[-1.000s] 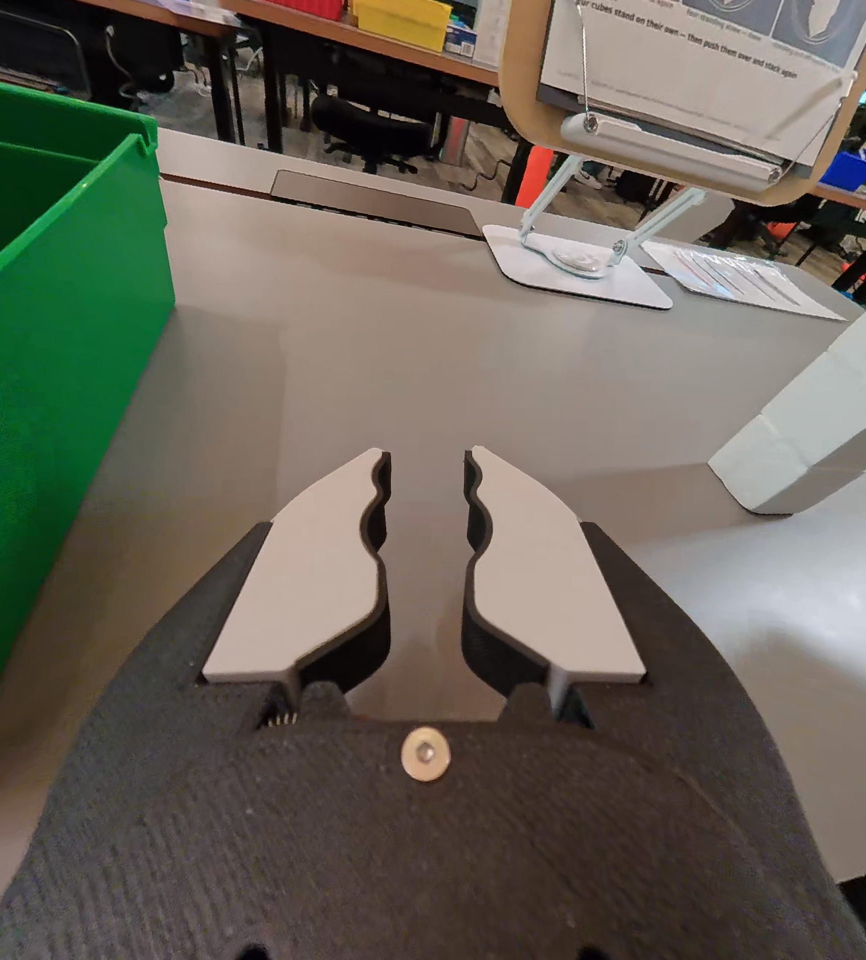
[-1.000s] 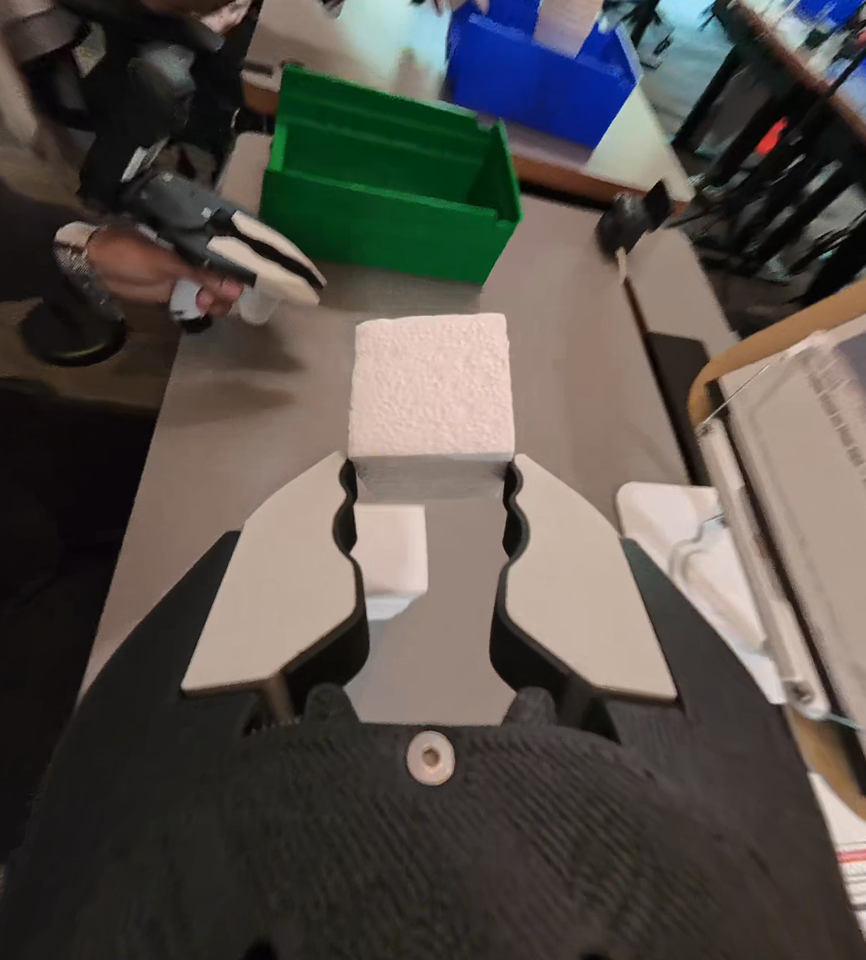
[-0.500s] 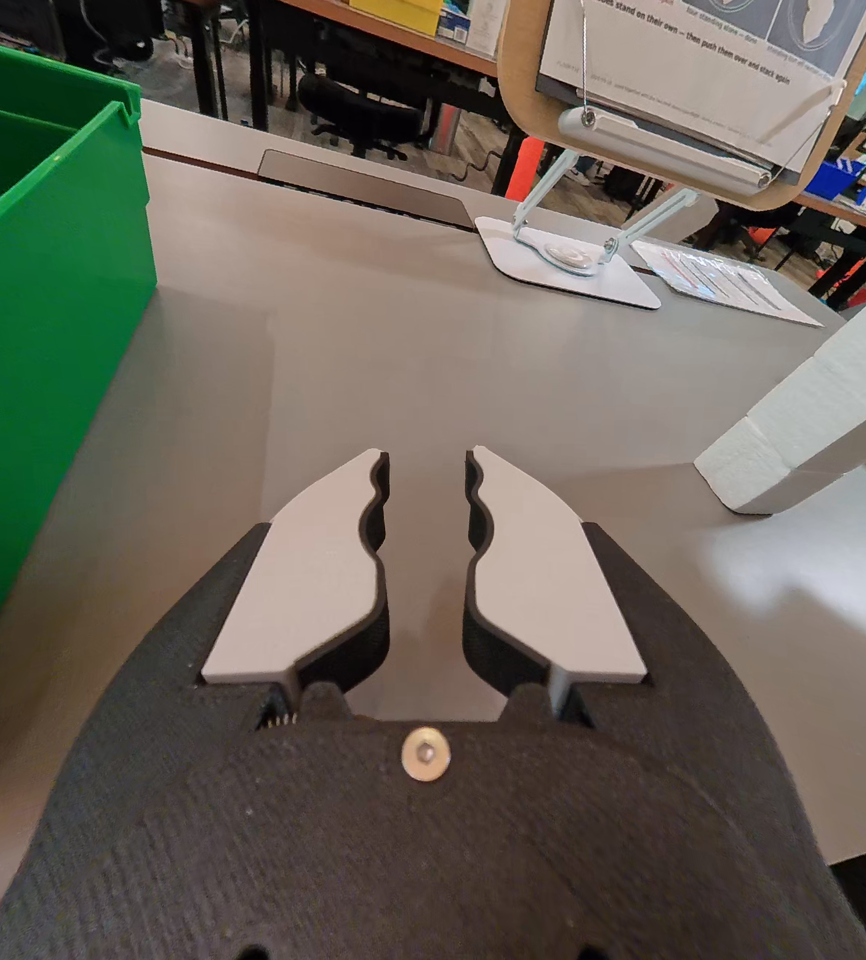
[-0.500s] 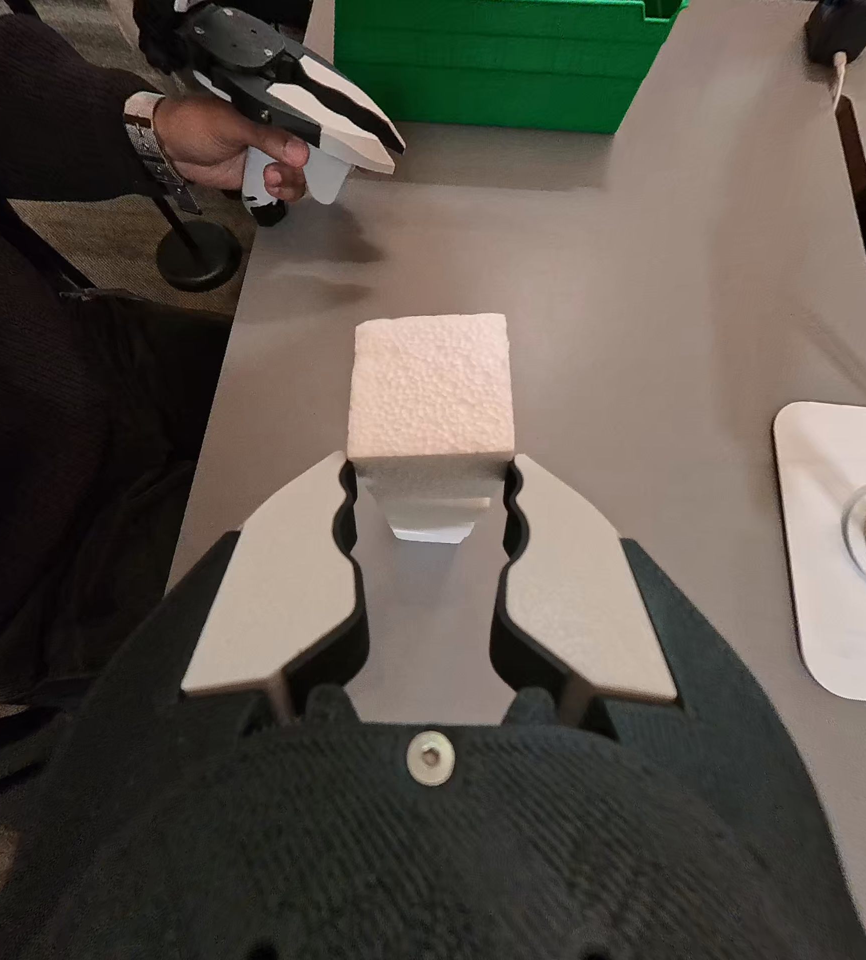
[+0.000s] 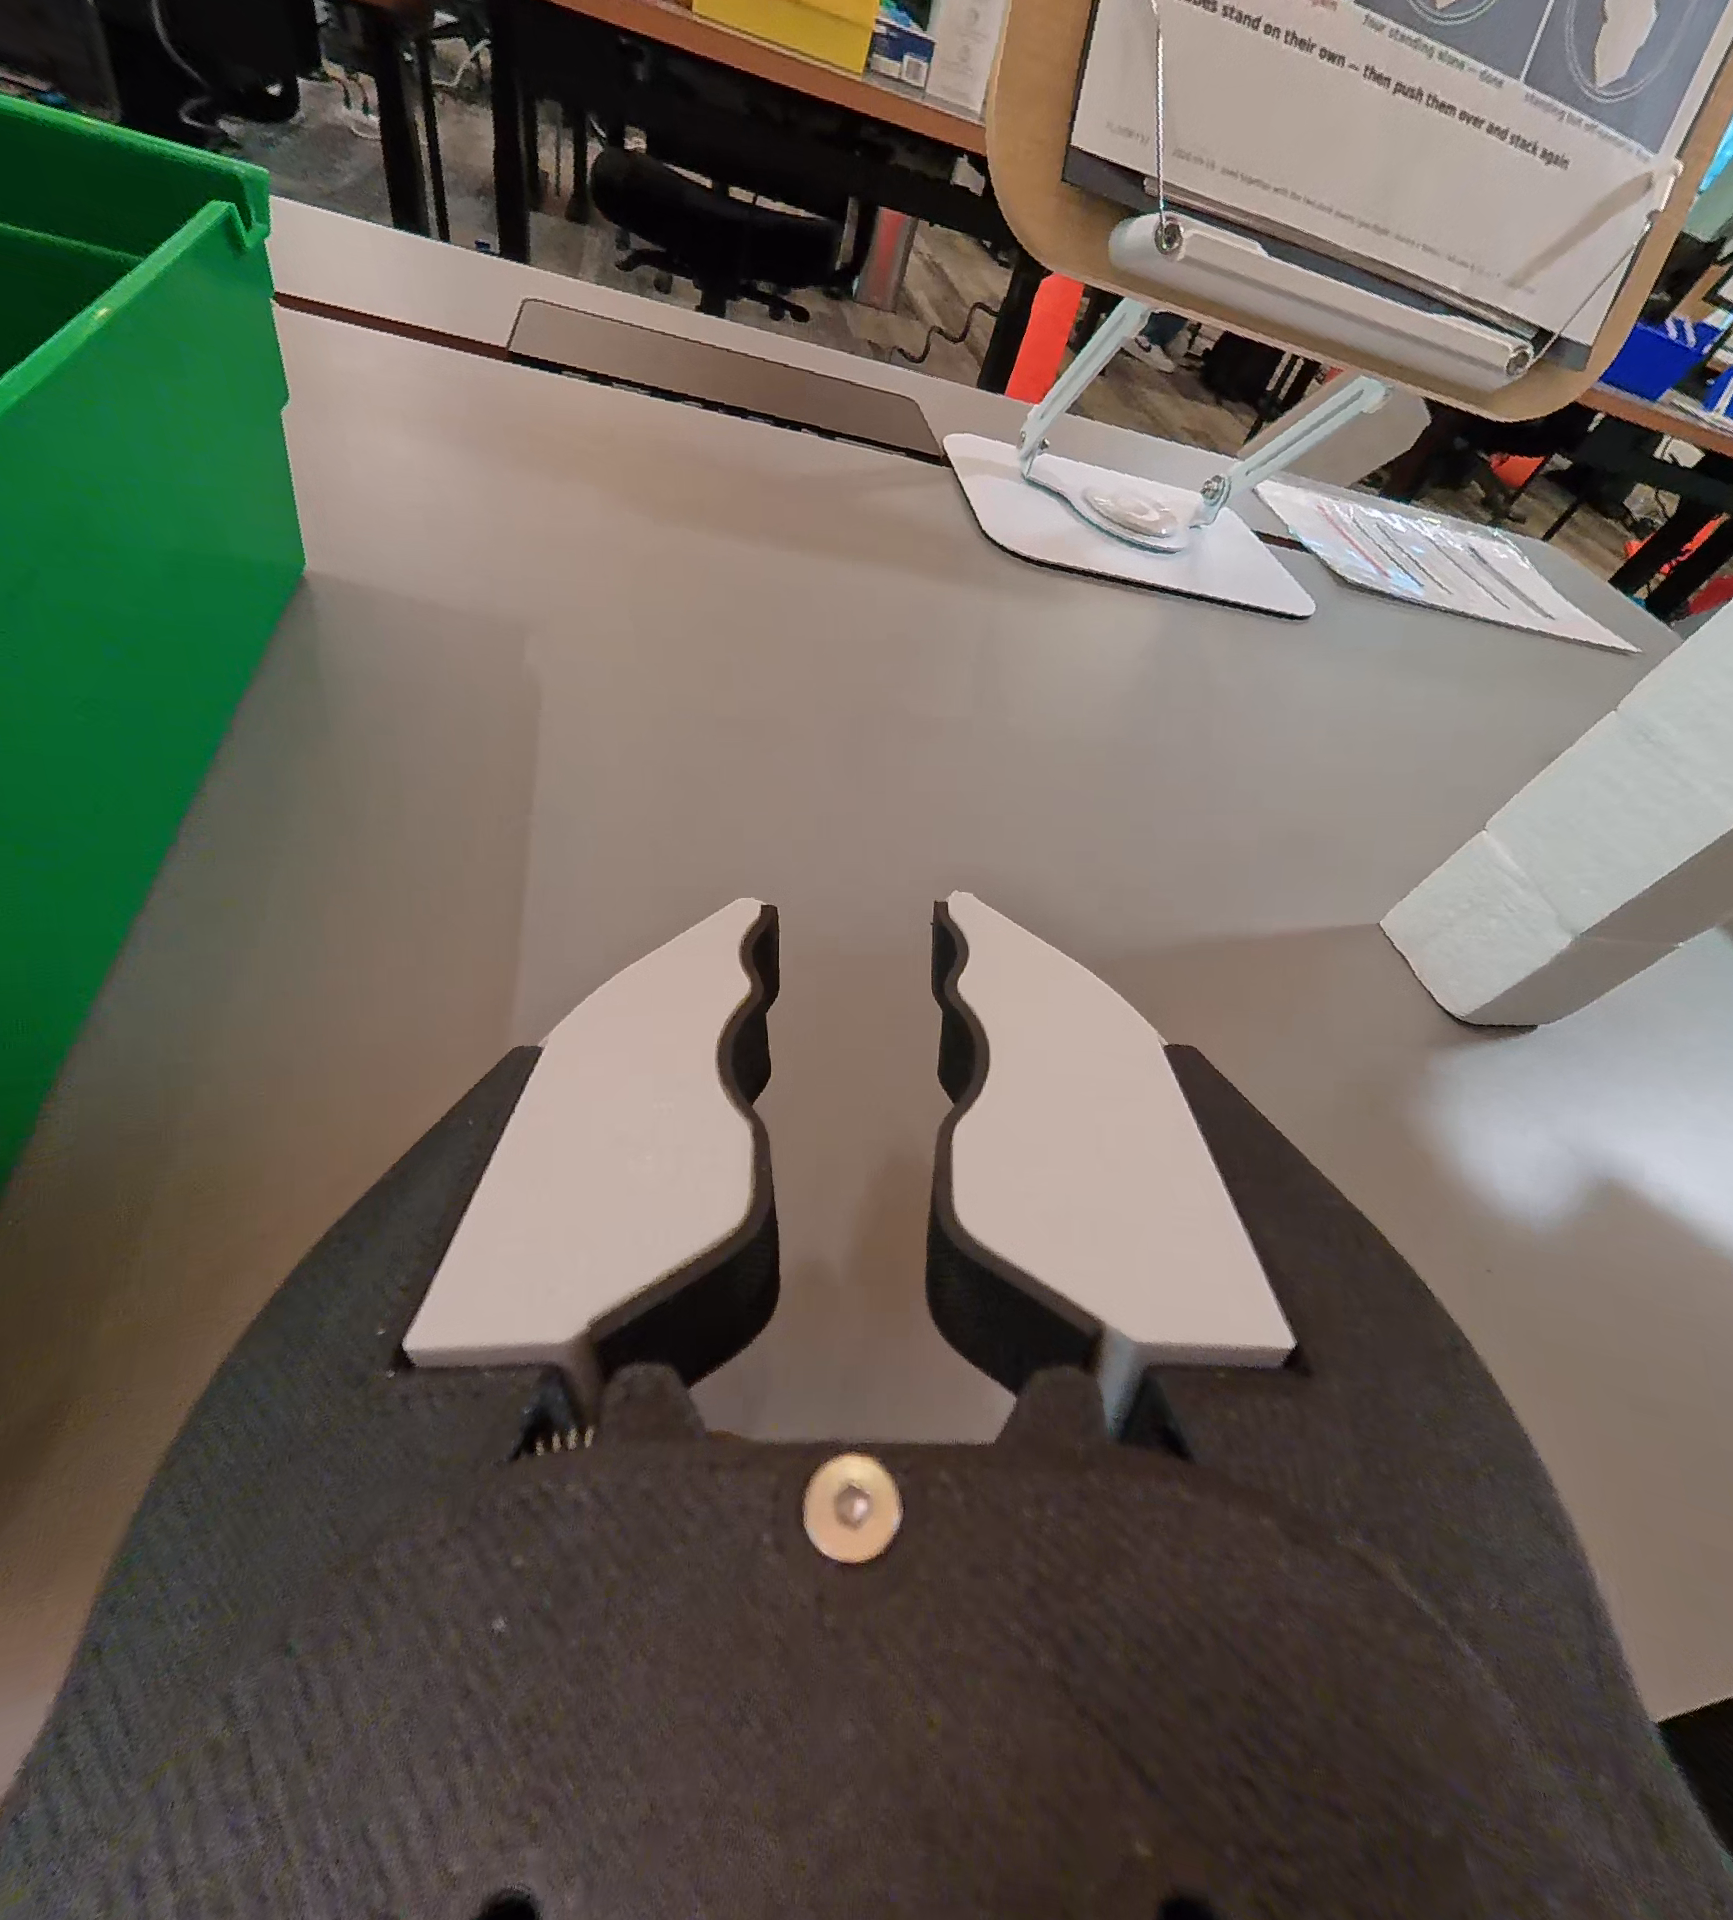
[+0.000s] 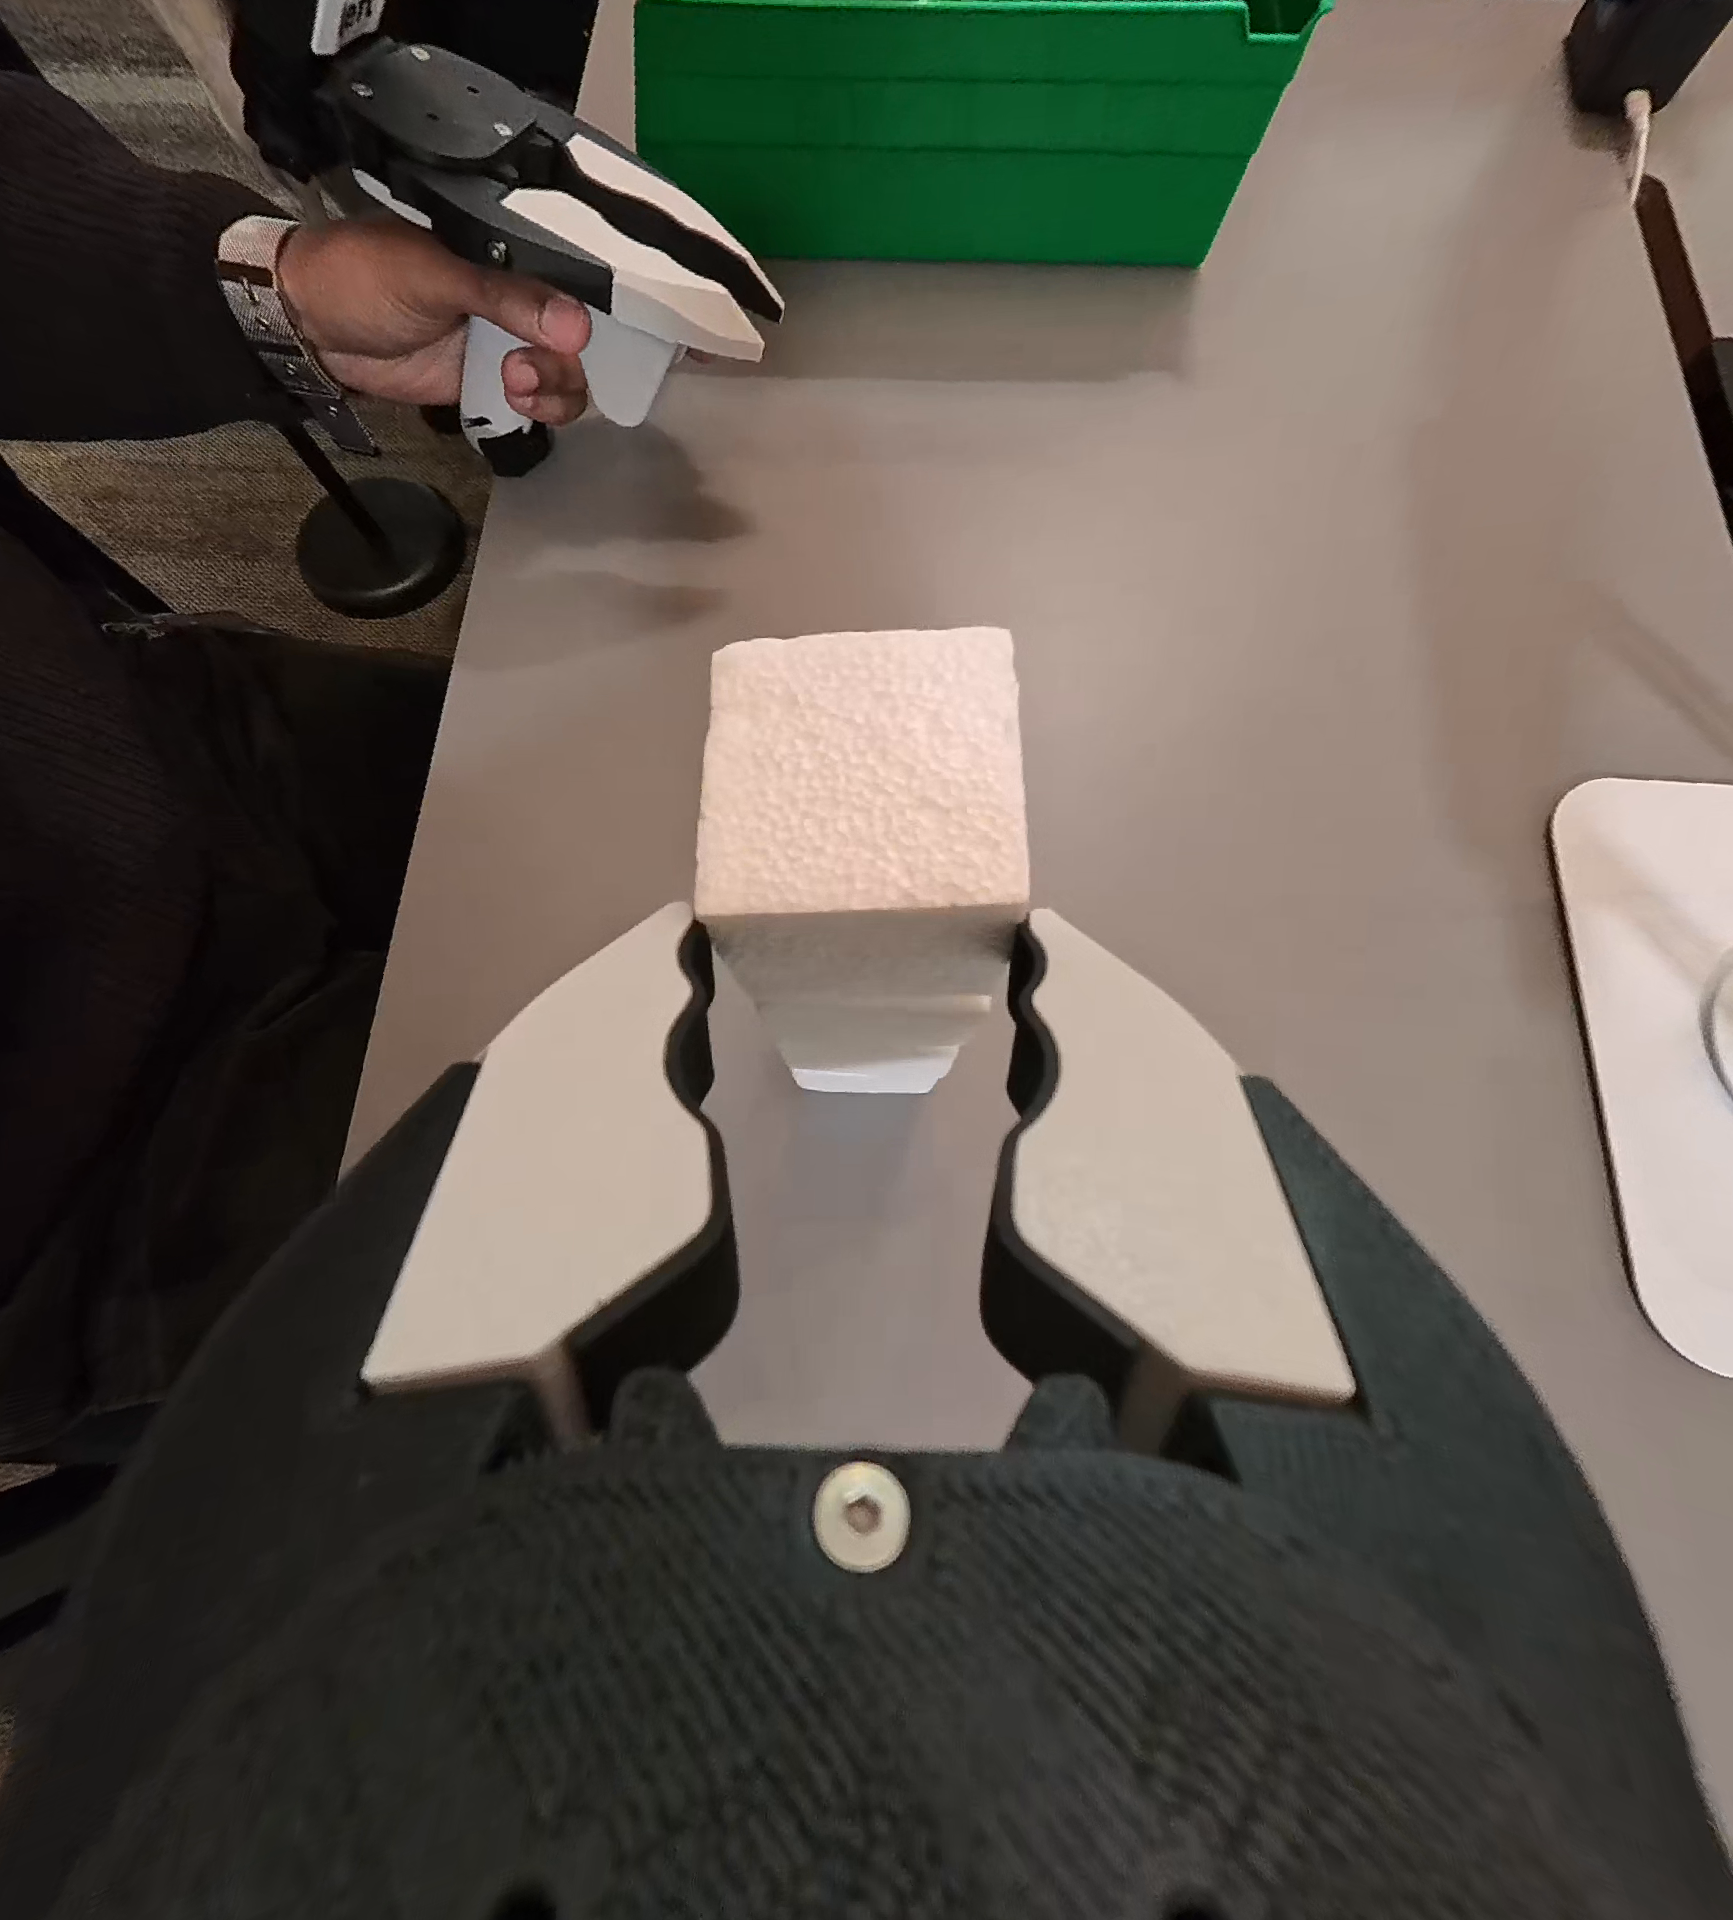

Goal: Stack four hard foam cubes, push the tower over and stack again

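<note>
Right wrist view shows the right gripper (image 6: 860,940) with its jaws clamped on the sides of a white foam cube (image 6: 862,774), which sits atop another foam block (image 6: 867,1055) on the grey worktop (image 6: 1257,623). At 11 o'clock the left gripper (image 6: 680,281) hangs above the worktop, jaws slightly parted and empty, near the green bin (image 6: 945,156) at 12 o'clock. Foam this light could likely tip or slide off the lower block if the jaws drag it sideways while letting go.
</note>
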`<state>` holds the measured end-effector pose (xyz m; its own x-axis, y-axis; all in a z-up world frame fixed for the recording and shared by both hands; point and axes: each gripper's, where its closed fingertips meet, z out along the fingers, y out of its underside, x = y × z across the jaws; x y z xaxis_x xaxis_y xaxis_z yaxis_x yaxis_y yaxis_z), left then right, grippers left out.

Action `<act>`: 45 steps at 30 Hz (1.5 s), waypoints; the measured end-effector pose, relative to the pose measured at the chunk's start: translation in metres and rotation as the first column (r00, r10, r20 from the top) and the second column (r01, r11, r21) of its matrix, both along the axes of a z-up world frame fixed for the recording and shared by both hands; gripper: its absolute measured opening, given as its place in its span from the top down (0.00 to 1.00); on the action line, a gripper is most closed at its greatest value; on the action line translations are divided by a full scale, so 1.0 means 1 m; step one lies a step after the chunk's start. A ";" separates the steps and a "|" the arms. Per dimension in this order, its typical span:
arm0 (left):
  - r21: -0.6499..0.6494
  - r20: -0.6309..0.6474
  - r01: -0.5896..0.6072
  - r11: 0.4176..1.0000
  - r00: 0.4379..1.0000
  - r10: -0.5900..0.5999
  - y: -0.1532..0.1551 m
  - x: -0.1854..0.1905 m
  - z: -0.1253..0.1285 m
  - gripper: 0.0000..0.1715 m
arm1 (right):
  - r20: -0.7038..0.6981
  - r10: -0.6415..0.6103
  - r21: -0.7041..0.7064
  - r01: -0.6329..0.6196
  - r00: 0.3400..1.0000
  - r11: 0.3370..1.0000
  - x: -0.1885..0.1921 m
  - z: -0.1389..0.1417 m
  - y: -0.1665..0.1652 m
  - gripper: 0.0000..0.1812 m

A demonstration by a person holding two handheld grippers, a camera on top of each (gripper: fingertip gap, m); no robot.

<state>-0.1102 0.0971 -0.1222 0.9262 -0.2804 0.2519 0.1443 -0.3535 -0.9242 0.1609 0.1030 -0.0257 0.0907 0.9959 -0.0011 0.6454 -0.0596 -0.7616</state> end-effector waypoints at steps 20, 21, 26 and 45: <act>-0.003 -0.001 0.007 1.000 1.000 -0.007 0.000 0.001 0.000 0.83 | -0.012 -0.020 -0.011 0.020 1.000 1.000 0.000 -0.003 0.001 0.69; -0.003 -0.001 0.006 1.000 1.000 -0.006 0.000 0.001 0.000 0.83 | -0.013 -0.021 -0.012 0.021 1.000 1.000 0.000 -0.003 0.002 0.69; -0.002 -0.004 0.007 1.000 1.000 -0.007 0.000 0.001 0.000 0.83 | -0.013 -0.021 -0.017 0.021 1.000 1.000 0.002 -0.003 0.002 0.69; -0.003 -0.004 0.008 1.000 1.000 -0.008 0.000 0.002 0.000 0.83 | -0.018 -0.016 -0.017 0.015 1.000 1.000 -0.001 -0.003 0.001 0.69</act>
